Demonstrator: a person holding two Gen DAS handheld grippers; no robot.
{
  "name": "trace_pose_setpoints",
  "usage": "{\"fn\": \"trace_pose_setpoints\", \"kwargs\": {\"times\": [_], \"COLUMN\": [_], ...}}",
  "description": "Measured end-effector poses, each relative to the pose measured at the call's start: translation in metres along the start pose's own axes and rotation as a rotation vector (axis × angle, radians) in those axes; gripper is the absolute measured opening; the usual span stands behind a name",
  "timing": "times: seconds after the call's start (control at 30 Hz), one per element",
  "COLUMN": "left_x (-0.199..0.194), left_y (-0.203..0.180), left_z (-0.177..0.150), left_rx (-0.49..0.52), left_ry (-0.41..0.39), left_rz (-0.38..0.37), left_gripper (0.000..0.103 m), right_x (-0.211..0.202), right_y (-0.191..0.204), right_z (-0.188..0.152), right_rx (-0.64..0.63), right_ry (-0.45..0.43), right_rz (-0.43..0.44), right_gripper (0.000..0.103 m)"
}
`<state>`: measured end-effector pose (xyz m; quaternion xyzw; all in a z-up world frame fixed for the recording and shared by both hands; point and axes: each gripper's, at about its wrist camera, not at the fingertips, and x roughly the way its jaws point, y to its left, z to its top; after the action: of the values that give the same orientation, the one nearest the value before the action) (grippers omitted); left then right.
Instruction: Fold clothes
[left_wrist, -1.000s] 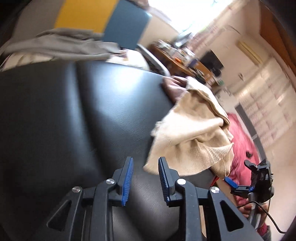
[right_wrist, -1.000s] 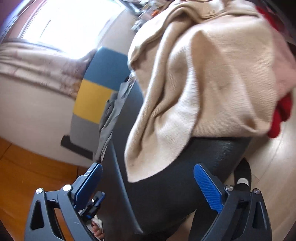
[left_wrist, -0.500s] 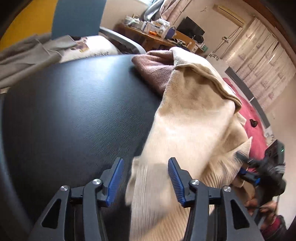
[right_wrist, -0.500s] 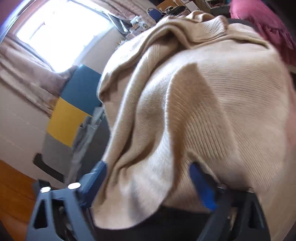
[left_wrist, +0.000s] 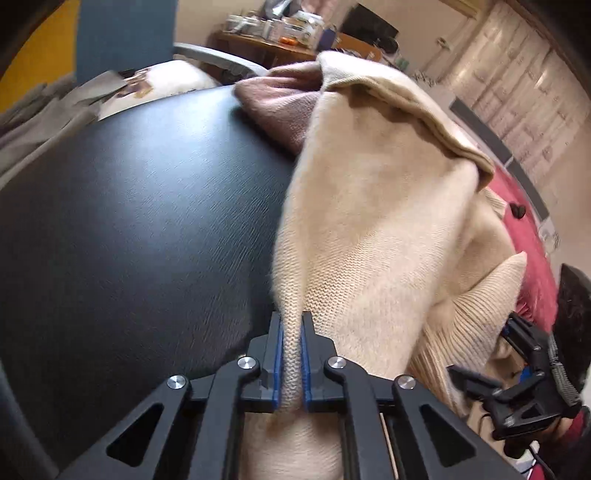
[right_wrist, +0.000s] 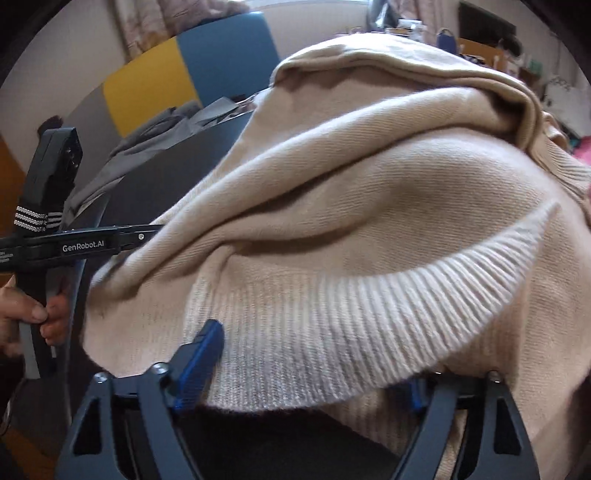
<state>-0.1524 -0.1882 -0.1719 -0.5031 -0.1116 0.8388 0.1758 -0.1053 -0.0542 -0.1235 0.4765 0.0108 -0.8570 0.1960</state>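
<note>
On black table (left_wrist: 129, 221), left gripper (left_wrist: 291, 362) closing, pinching cream sweater (left_wrist: 369, 221); right gripper (right_wrist: 303, 373) opening, astride hem.

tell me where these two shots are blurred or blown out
Left wrist view: the cream knit sweater is sharp at the left gripper, its far left edge smeared; the black textured surface shows soft glare. Right wrist view: mild blur at the ribbed hem; nothing blown out.

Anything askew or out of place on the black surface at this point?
The cream sweater lies bunched in thick folds at the edge of the black surface, part hanging over it, with a brownish-pink garment trapped beneath. The left gripper is closing on one fold; the right gripper's jaws are opening around the ribbed hem.
</note>
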Motion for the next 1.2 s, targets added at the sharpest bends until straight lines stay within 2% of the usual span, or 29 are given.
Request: {"fn": "trace_pose_setpoints", "kwargs": {"times": [0.1, 0.17, 0.27, 0.33, 0.37, 0.43, 0.47, 0.53, 0.57, 0.63, 0.77, 0.83, 0.9, 1.03, 1.13, 1.2], "left_x": [-0.029, -0.045, -0.071, -0.092, -0.100, -0.116, -0.128, -0.148, -0.156, -0.166, -0.160, -0.152, -0.135, -0.093, -0.066, -0.047], "left_y": [0.023, 0.032, 0.042, 0.050, 0.057, 0.074, 0.081, 0.081, 0.079, 0.072, 0.046, 0.034, 0.024, 0.016, 0.021, 0.025], "left_z": [-0.032, -0.056, -0.091, -0.116, -0.129, -0.153, -0.165, -0.173, -0.172, -0.164, -0.129, -0.109, -0.085, -0.043, -0.013, 0.005], "left_rx": [-0.101, -0.135, -0.197, -0.243, -0.282, -0.373, -0.408, -0.375, -0.344, -0.281, -0.148, -0.079, -0.016, 0.058, 0.083, 0.099], "left_ry": [-0.043, -0.063, -0.094, -0.115, -0.124, -0.142, -0.174, -0.215, -0.220, -0.237, -0.236, -0.235, -0.196, -0.118, -0.057, -0.009], "left_rz": [-0.007, 0.014, 0.068, 0.169, 0.170, 0.125, 0.098, 0.133, 0.166, 0.184, 0.208, 0.178, 0.127, 0.073, 0.015, -0.035], "left_gripper": [0.005, 0.004, 0.002, 0.000, 0.000, 0.000, 0.000, 0.000, 0.000, 0.016, 0.024, 0.030, 0.035, 0.043, 0.047, 0.047], "right_x": [0.005, 0.009, 0.010, 0.010, 0.009, 0.007, 0.006, 0.011, 0.013, 0.012, -0.006, -0.009, -0.019, -0.054, -0.090, -0.116], "right_y": [0.027, 0.045, 0.070, 0.082, 0.089, 0.102, 0.106, 0.118, 0.119, 0.126, 0.115, 0.102, 0.088, 0.061, 0.047, 0.035], "right_z": [-0.008, -0.011, -0.016, -0.020, -0.022, -0.027, -0.029, -0.032, -0.041, -0.053, -0.070, -0.065, -0.069, -0.089, -0.086, -0.073], "right_rx": [-0.072, -0.110, -0.148, -0.155, -0.161, -0.168, -0.173, -0.208, -0.234, -0.286, -0.282, -0.244, -0.182, -0.083, -0.063, -0.071], "right_ry": [0.007, 0.011, 0.016, 0.012, 0.011, 0.012, 0.017, 0.031, 0.038, 0.046, 0.080, 0.104, 0.133, 0.204, 0.146, 0.026], "right_rz": [-0.023, -0.021, 0.005, 0.027, 0.035, 0.056, 0.097, 0.155, 0.154, 0.131, 0.158, 0.190, 0.260, 0.398, 0.465, 0.399], "right_gripper": [0.100, 0.102, 0.102, 0.103, 0.103, 0.103, 0.103, 0.103, 0.103, 0.103, 0.103, 0.103, 0.102, 0.102, 0.102, 0.102]}}
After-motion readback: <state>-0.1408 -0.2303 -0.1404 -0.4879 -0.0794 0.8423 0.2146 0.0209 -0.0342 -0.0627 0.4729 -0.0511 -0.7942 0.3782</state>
